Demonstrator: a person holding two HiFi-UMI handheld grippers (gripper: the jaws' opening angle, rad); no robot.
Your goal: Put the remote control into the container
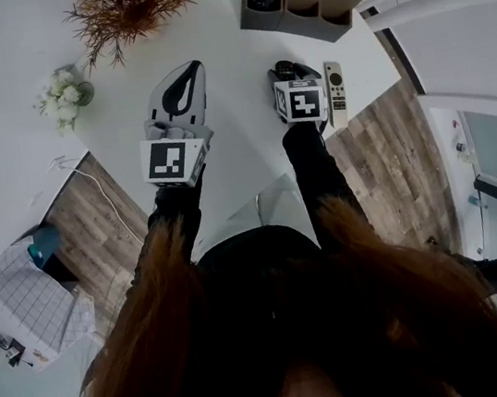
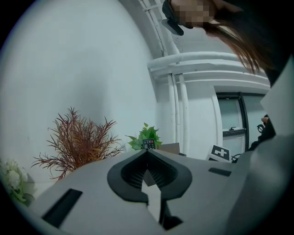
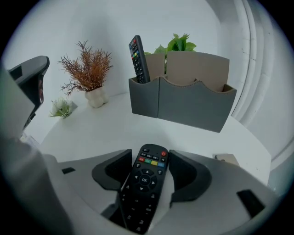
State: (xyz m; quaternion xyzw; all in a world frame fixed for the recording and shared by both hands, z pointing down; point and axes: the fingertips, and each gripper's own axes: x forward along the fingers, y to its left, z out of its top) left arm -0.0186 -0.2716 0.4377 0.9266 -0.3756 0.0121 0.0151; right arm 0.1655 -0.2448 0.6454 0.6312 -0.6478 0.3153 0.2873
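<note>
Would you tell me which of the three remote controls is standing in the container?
The black remote upright in the container's left compartment; the other black remote lies between the right gripper's jaws, the pale one on the table.

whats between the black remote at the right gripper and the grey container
Only bare white table. Nothing stands between the black remote and the grey container. The right gripper view shows this stretch plainly.

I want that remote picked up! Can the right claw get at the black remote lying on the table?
Probably yes. The right claw is open, the black remote lies right between its jaws, and nothing seems to be in the way.
</note>
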